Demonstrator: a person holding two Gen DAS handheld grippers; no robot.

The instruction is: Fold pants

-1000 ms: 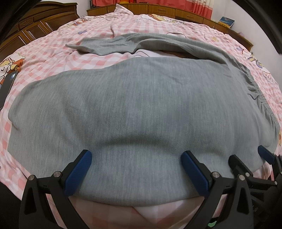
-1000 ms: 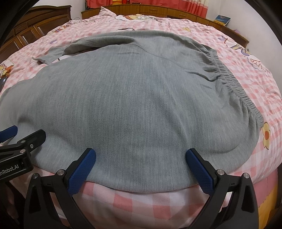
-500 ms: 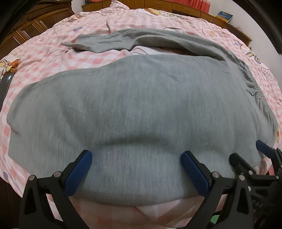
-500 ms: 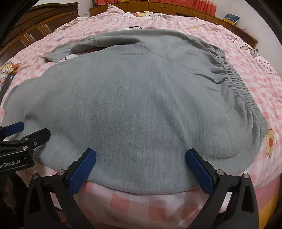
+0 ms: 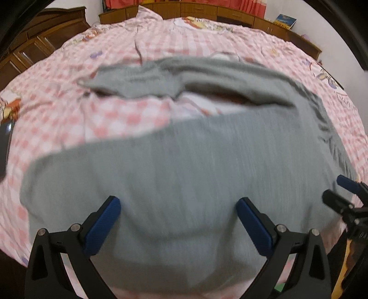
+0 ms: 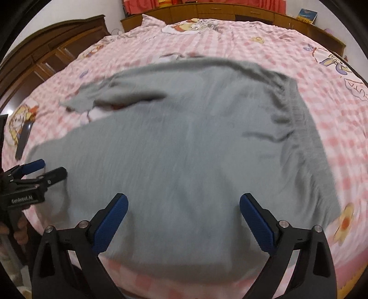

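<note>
Grey pants (image 5: 184, 165) lie spread flat on a pink checkered bed (image 5: 119, 57), blurred by motion. One leg runs toward me; the other leg (image 5: 184, 73) lies across the far side. The elastic waistband (image 6: 306, 119) is at the right. My left gripper (image 5: 178, 207) hovers open over the near edge of the cloth, with nothing between its blue pads. My right gripper (image 6: 182, 202) is also open over the near hem, closer to the waistband. Each gripper shows in the other's view: the right gripper (image 5: 345, 191) at the right edge, the left gripper (image 6: 43, 170) at the left.
A dark flat object (image 5: 4, 147) lies on the bed at the far left. Wooden wardrobes (image 6: 46, 53) stand to the left, and a wooden headboard shelf (image 5: 207, 11) with a book (image 5: 286, 20) runs along the back. A hand (image 6: 19, 230) holds the left gripper.
Both cameras have pulled up and back from the pants, so more of the bed shows and the cloth looks smaller. The pants lie as before and both grippers stay open.
</note>
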